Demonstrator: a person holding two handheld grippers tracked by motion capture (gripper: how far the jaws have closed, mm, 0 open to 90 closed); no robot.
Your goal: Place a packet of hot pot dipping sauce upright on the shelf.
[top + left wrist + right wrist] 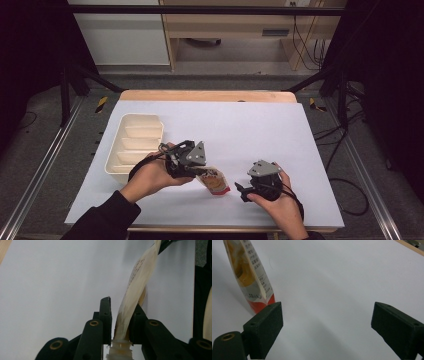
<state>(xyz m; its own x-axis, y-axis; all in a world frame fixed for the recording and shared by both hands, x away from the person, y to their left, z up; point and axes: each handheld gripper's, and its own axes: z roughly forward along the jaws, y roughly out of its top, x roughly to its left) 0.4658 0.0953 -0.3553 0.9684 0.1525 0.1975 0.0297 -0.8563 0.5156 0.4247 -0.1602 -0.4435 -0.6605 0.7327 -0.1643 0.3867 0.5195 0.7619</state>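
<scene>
A cream and orange spouted pouch (215,181) with a red bottom edge hangs tilted just above the white table sheet (260,130). My left gripper (199,171) is shut on the pouch's top near its white spout (119,352); in the left gripper view the pouch (136,287) runs away between the jaws. To the right of the pouch my right gripper (243,190) is open with nothing between its jaws. In the right gripper view the pouch (249,275) stands just past the left finger (264,328), apart from it.
A cream tray (134,142) with several compartments sits at the left of the white sheet. The wooden table edge (207,95) runs along the back. Metal rails and cables flank the table on both sides.
</scene>
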